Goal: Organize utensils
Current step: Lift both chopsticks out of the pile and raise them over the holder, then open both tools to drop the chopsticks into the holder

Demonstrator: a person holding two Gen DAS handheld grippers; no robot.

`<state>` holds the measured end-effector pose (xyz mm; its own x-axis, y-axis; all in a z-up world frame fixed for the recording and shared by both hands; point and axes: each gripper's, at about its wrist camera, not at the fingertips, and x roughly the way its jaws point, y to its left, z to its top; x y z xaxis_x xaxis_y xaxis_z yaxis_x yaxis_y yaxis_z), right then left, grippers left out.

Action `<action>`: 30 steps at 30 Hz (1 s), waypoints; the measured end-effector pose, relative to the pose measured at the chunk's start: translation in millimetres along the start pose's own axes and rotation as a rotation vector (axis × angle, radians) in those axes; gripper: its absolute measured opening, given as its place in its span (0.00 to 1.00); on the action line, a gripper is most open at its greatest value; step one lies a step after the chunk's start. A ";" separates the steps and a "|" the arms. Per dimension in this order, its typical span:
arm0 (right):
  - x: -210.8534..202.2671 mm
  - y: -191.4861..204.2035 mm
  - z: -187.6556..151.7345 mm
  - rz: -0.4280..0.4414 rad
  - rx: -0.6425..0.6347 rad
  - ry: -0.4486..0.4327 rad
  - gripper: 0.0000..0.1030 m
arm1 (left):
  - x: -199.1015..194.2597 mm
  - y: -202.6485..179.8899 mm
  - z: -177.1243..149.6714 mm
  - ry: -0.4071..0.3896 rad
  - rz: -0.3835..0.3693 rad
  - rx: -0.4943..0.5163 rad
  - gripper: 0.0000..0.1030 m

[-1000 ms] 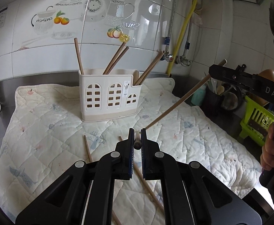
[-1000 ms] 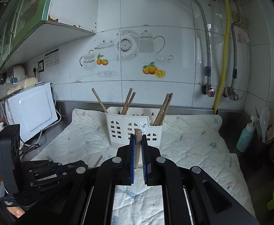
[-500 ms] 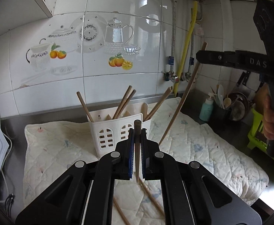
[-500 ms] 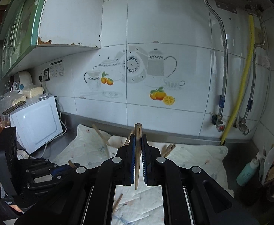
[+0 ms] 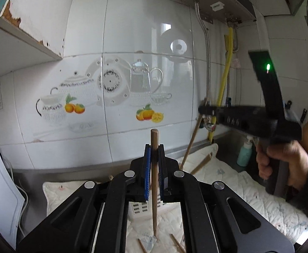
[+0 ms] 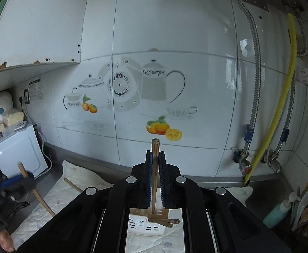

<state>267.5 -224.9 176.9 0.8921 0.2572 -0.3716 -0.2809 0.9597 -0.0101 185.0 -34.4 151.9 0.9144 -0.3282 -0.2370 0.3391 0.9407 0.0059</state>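
Your left tool [image 5: 154, 168] clamps an upright chopstick [image 5: 154, 181]; your right tool [image 6: 155, 175] clamps another chopstick [image 6: 154, 177], above the white holder [image 6: 146, 226].

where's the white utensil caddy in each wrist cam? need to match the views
Left wrist: white utensil caddy low centre, mostly hidden behind the left gripper.
Right wrist: low centre, seen under the right gripper, at.
Shared landmark: orange-and-lemon tile decal.

The right tool [image 5: 204, 110] bears the blurred letters "DAS" on its side (other labels illegible).
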 end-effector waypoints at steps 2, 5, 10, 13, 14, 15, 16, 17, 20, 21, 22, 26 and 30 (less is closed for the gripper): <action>14.7 0.5 -7.4 -0.003 -0.009 0.032 0.06 | 4.7 2.7 16.0 -0.035 0.015 0.003 0.05; 29.0 0.6 -19.0 -0.002 -0.020 0.065 0.06 | 13.2 6.1 35.8 -0.084 0.037 0.007 0.05; 40.7 -4.2 -31.8 -0.001 -0.023 0.101 0.06 | 32.4 7.6 56.6 -0.147 0.080 0.024 0.05; 38.9 -7.2 -37.1 0.005 -0.023 0.101 0.06 | 51.0 10.1 59.2 -0.154 0.112 0.028 0.05; 37.8 -8.0 -38.4 0.008 -0.023 0.100 0.06 | 57.4 10.7 58.6 -0.153 0.120 0.031 0.05; 36.7 -8.6 -39.5 0.012 -0.025 0.101 0.06 | 64.3 11.8 57.1 -0.155 0.129 0.030 0.05; 35.4 -9.2 -40.4 0.011 -0.030 0.098 0.06 | 69.5 13.3 55.4 -0.154 0.133 0.027 0.05; 33.6 -9.5 -40.8 0.005 -0.037 0.092 0.06 | 74.8 14.8 53.4 -0.149 0.137 0.022 0.05; 30.2 -10.7 -42.4 -0.006 -0.057 0.080 0.06 | 89.2 19.8 45.5 -0.136 0.152 0.003 0.05; 30.1 -11.6 -42.9 -0.005 -0.059 0.080 0.06 | 93.0 21.6 42.9 -0.131 0.156 -0.005 0.05; 30.6 -12.2 -43.0 -0.003 -0.060 0.083 0.06 | 97.1 23.1 40.4 -0.122 0.155 -0.014 0.05; 27.9 -14.7 -45.1 0.007 -0.051 0.077 0.16 | 108.0 29.3 30.2 -0.073 0.124 -0.048 0.05; 13.4 -12.8 -49.3 0.021 -0.040 0.048 0.21 | 106.9 24.0 24.2 -0.044 0.112 -0.019 0.07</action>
<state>265.5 -239.2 126.3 0.8681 0.2702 -0.4165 -0.3138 0.9487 -0.0386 296.2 -49.0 150.2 0.9553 -0.2242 -0.1930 0.2305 0.9730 0.0110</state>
